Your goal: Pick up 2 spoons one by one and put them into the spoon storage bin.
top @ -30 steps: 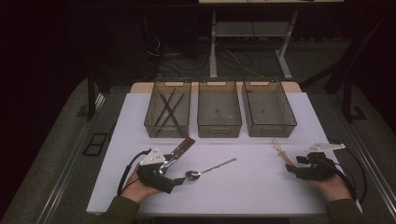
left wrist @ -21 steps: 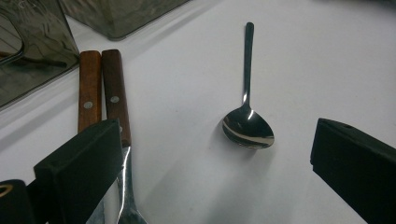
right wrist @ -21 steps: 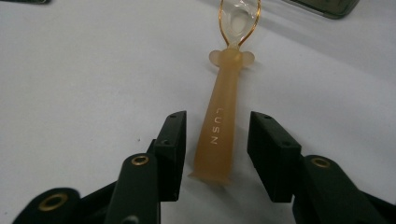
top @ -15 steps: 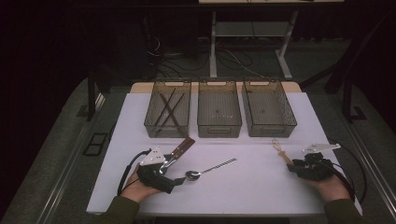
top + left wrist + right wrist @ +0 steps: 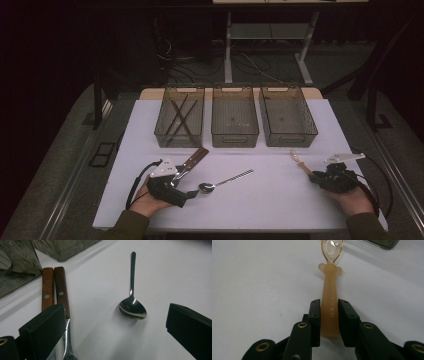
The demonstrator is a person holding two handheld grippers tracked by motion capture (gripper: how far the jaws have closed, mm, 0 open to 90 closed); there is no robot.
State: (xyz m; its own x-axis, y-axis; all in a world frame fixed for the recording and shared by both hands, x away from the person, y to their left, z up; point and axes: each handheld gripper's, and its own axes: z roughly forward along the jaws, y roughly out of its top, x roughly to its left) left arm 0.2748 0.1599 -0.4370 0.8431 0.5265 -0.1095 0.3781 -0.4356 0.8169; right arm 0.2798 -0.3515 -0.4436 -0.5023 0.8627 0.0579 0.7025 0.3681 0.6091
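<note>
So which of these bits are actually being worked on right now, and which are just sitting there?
In use:
- right gripper, jaws just closed onto the handle of the amber plastic spoon
- left gripper, open around the metal spoon

Lying about:
- two wooden-handled utensils
- three bins
- dark sticks in the left one

Three bins (image 5: 235, 120) behind; metal spoon (image 5: 225, 181) left, plastic spoon (image 5: 300, 162) right.
</note>
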